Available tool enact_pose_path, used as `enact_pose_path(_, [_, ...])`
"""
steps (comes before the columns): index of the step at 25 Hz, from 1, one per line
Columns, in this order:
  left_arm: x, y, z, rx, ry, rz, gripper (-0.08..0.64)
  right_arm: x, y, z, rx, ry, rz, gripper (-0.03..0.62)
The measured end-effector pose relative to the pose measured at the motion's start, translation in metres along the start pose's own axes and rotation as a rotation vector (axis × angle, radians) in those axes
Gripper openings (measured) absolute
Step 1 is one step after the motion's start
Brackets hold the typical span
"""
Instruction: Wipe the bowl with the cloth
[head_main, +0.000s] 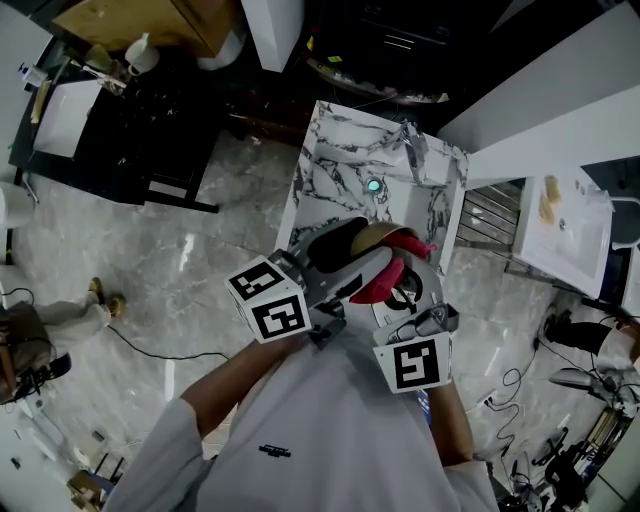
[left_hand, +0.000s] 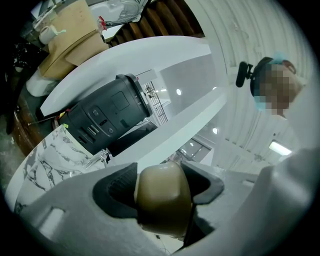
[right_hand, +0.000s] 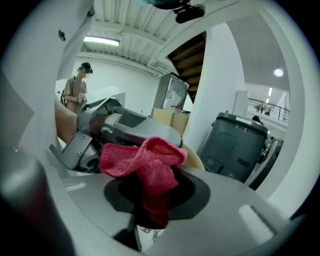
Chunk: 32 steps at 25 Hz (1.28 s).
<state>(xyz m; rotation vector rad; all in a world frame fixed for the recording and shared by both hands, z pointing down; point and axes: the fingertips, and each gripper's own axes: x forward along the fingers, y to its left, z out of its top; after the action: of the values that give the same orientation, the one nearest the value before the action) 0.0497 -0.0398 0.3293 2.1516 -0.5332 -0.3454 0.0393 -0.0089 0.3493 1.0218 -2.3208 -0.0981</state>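
Observation:
A tan bowl is held up in the air, tilted, above the marble sink counter. My left gripper is shut on the bowl's rim, which fills the space between its jaws. My right gripper is shut on a red cloth, bunched above the jaws. In the head view the cloth lies against the bowl's edge, between the two grippers. The bowl's tan rim shows just behind the cloth in the right gripper view, with the left gripper's body beyond it.
The marble counter has a basin with a green drain and a tap. A dark grey bin stands near the counter. A white table with items is at the right. Another person stands far off.

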Motion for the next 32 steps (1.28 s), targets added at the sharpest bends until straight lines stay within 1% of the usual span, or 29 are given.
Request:
enact_pose_path(2, [0.000, -0.001, -0.001, 0.011, 0.006, -0.002, 0.276, 0.002, -0.006, 0.001, -0.044, 0.005, -0.073, 0.106])
enact_pose_path(4, [0.000, -0.002, -0.001, 0.039, 0.009, 0.003, 0.276, 0.005, -0.010, -0.001, -0.089, 0.032, -0.117, 0.106])
enact_pose_path(6, [0.000, -0.002, 0.000, 0.064, 0.007, 0.008, 0.276, 0.008, -0.014, -0.006, -0.116, 0.073, -0.138, 0.106])
enact_pose_path(8, [-0.001, -0.001, 0.001, 0.075, -0.002, 0.013, 0.276, 0.010, -0.016, -0.014, -0.131, 0.128, -0.139, 0.106])
enact_pose_path(12, [-0.004, -0.001, 0.005, 0.090, -0.013, 0.029, 0.277, 0.013, -0.009, -0.027, -0.167, 0.235, -0.066, 0.104])
enact_pose_path(15, [-0.005, -0.001, 0.005, 0.089, -0.009, 0.026, 0.277, 0.011, 0.001, -0.031, -0.185, 0.265, -0.001, 0.103])
enact_pose_path(17, [-0.004, -0.002, 0.004, 0.092, -0.004, 0.020, 0.277, 0.009, 0.009, -0.030, -0.158, 0.246, 0.062, 0.103])
enact_pose_path(20, [-0.001, -0.005, 0.001, 0.093, 0.008, 0.004, 0.276, 0.003, 0.019, -0.022, -0.098, 0.178, 0.151, 0.101])
enact_pose_path(21, [-0.001, -0.006, 0.000, 0.090, 0.012, -0.002, 0.276, 0.001, 0.020, -0.018, -0.083, 0.153, 0.167, 0.101])
enact_pose_path(23, [0.001, -0.009, -0.002, 0.083, 0.018, -0.013, 0.276, -0.003, 0.020, -0.012, -0.059, 0.100, 0.175, 0.101])
enact_pose_path(25, [0.002, -0.011, -0.003, 0.075, 0.021, -0.020, 0.276, -0.005, 0.016, -0.007, -0.039, 0.051, 0.151, 0.101])
enact_pose_path(27, [0.003, -0.013, -0.003, 0.072, 0.024, -0.027, 0.276, -0.005, 0.011, -0.003, -0.034, 0.017, 0.105, 0.101])
enact_pose_path(29, [0.004, -0.013, -0.003, 0.081, 0.031, -0.031, 0.276, -0.004, 0.003, 0.000, -0.036, -0.003, 0.044, 0.101])
enact_pose_path(32, [0.006, -0.016, -0.001, 0.129, 0.034, -0.027, 0.276, -0.003, -0.012, -0.001, -0.032, -0.007, -0.079, 0.101])
